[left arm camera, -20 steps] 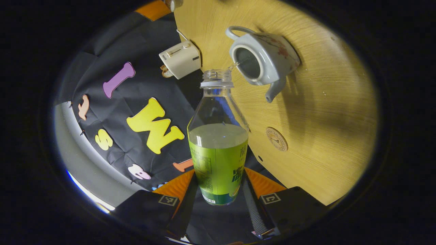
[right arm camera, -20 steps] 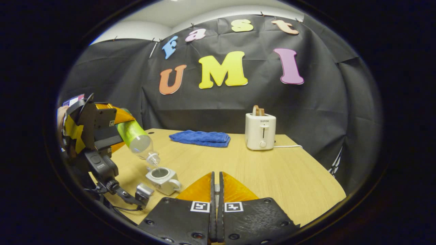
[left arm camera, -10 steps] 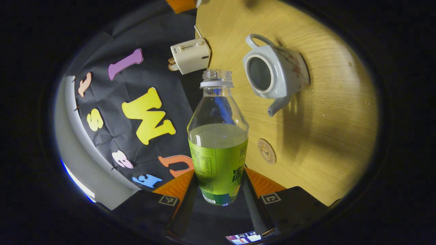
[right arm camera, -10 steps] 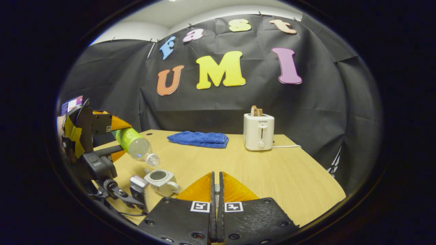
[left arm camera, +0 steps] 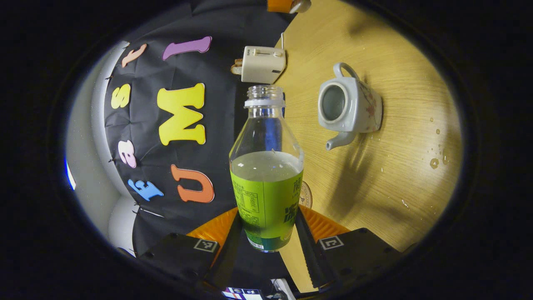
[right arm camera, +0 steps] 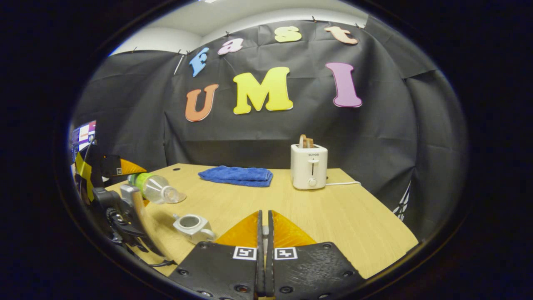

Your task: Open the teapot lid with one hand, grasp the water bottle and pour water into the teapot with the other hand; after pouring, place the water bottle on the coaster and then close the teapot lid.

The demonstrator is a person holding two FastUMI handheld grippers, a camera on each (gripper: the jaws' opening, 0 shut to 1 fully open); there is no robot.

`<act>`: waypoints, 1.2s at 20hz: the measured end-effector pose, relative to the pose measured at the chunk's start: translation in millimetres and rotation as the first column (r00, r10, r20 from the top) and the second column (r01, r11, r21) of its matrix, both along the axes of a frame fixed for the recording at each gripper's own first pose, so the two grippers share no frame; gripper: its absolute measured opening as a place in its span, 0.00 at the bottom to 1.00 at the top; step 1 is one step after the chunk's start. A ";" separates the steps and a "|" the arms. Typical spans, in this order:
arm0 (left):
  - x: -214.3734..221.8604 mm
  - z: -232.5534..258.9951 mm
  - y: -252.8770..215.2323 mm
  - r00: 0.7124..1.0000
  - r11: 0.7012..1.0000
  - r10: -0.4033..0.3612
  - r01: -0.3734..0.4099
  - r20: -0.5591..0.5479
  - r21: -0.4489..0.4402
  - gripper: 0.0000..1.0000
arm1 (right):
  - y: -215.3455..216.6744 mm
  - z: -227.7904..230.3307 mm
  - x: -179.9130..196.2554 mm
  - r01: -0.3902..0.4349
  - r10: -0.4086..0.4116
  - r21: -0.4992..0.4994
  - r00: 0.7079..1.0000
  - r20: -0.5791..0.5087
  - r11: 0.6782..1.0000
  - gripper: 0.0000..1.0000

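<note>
The left tongs point(left arm camera: 266, 233) pinched the clear, green-labelled plastic water bottle point(left arm camera: 266, 183), tipped nearly level, so pouring looked finished. The lidless white ceramic teapot point(left arm camera: 349, 108) stood at two o'clock on the wooden table point(left arm camera: 408, 125). Left: the round coaster point(left arm camera: 306, 195), then the lid. The right tongs point(right arm camera: 264, 233) were pressed together; whether they pinched the lid, I cannot tell.

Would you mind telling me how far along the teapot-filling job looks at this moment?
Done: the teapot stands open, lid off. In hand: the left gripper grips the water bottle, uncapped, mouth beside the pot, nothing pouring. Left: setting the bottle on the coaster, then closing the lid. The right gripper is shut; I cannot tell what it holds.
</note>
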State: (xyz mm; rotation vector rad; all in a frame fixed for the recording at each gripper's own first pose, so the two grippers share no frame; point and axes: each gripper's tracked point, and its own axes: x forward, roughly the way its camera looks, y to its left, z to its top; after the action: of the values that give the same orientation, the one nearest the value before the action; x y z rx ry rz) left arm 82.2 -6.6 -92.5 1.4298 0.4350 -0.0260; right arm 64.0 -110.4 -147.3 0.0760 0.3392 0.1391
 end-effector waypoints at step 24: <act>43.7 23.2 51.8 0.950 0.235 0.307 -0.022 0.053 -0.972 0.74 | 55.4 26.3 10.5 -0.011 0.011 -0.025 1.000 0.025 1.000 0.01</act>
State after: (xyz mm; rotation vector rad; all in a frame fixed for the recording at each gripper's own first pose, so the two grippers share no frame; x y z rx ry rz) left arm 126.0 45.2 -69.4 0.0773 0.2596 0.0479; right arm 74.5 -55.0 -121.0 0.0476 0.3163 0.1466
